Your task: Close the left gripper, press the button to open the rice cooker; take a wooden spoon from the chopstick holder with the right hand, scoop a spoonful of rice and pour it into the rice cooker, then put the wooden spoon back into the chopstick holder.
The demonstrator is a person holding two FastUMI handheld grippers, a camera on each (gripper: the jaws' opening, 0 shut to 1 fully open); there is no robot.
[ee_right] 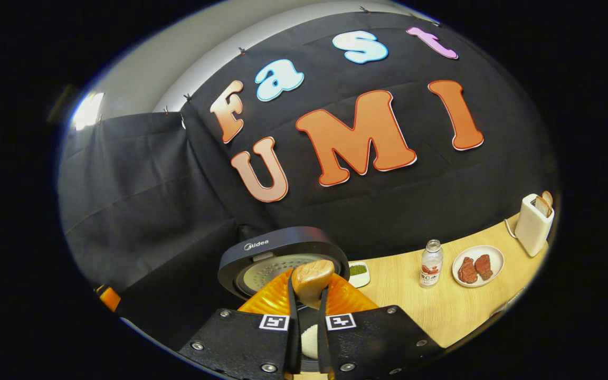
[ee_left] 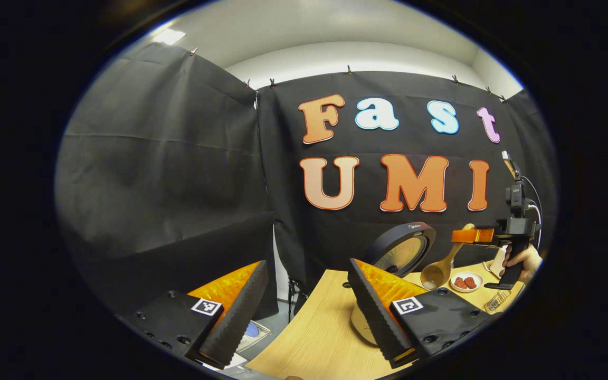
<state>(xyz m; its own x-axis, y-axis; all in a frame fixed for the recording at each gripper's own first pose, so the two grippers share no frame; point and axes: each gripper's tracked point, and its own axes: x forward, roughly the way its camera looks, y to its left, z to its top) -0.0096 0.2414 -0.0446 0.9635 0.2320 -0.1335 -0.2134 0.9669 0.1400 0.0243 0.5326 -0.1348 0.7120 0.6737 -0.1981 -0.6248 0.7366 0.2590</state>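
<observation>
The rice cooker stands with its round lid (ee_left: 401, 248) raised; in the right gripper view the lid (ee_right: 283, 253) rises just beyond the fingers. My right gripper (ee_right: 308, 295) is shut on the wooden spoon's handle (ee_right: 312, 279). In the left gripper view that gripper (ee_left: 475, 236), held by a hand (ee_left: 525, 261), carries the spoon (ee_left: 437, 270) bowl-down beside the lid, with a little white at the bowl's tip. White grains show low in the gap between the right fingers. My left gripper (ee_left: 309, 311) hangs open over the table's left end, holding nothing. The cooker's pot is hidden behind its finger.
On the wooden table (ee_right: 441, 311) stand a small bottle (ee_right: 430, 264), a plate of red meat pieces (ee_right: 477, 266), a white toaster (ee_right: 533, 224) and a small dish of green bits (ee_right: 358, 272). The plate (ee_left: 466, 282) lies under the right gripper. The table's left edge (ee_left: 304, 322) drops to the floor.
</observation>
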